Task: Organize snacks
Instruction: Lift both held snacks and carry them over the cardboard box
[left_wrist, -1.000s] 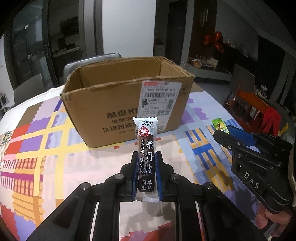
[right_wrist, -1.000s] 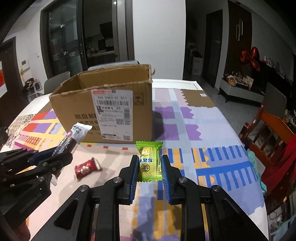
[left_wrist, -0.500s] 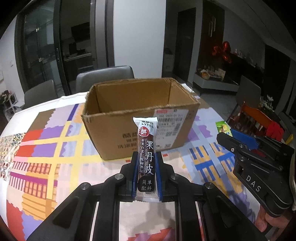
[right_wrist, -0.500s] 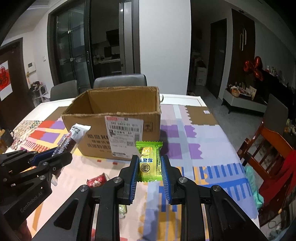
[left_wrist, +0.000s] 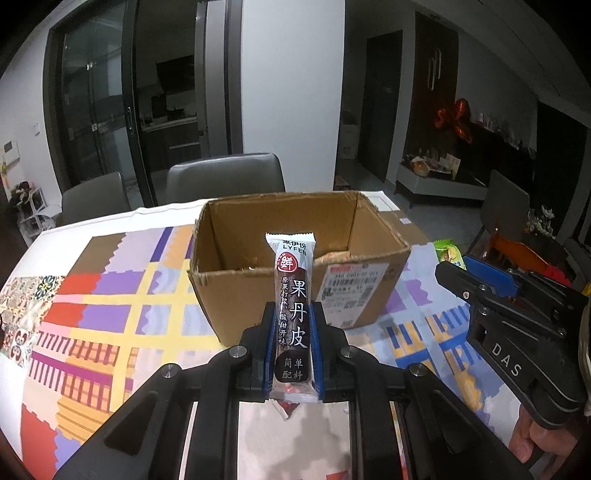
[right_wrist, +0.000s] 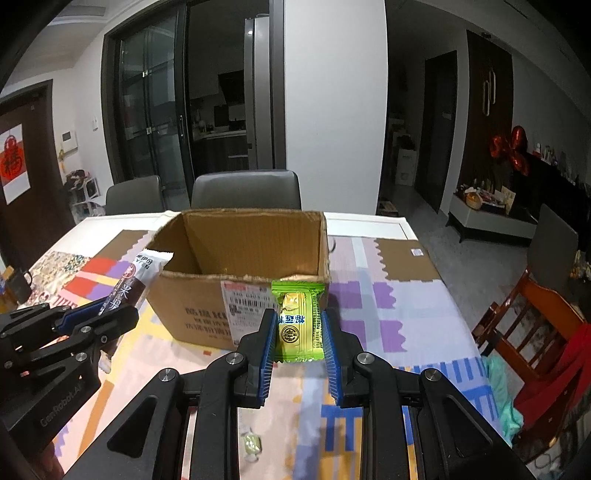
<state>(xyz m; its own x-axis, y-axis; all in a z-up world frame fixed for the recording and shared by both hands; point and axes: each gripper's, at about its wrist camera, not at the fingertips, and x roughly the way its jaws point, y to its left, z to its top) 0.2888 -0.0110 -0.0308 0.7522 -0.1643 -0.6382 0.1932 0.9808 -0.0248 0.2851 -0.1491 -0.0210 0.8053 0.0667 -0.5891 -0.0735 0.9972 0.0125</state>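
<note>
A: Nearest the lens, what do the 2 grippers hold?

B: The left gripper (left_wrist: 293, 354) is clamped on a bar (left_wrist: 293, 314), long axis upright; the right gripper (right_wrist: 298, 343) is clamped on a green candy (right_wrist: 298, 325).

A: And the box (left_wrist: 291, 291)?

B: Open-topped, standing on the table (left_wrist: 92, 314) straight ahead of both and below them; neither snack is over the opening yet. Both look about equally near. A wrapped sweet (right_wrist: 251, 445) lies on the cloth beneath the right gripper.

A: Beyond?

B: 2 chairs (right_wrist: 245, 190).

Matt corrugated cardboard box (left_wrist: 295, 295); glossy plastic green snack wrapper (right_wrist: 298, 325).
</note>
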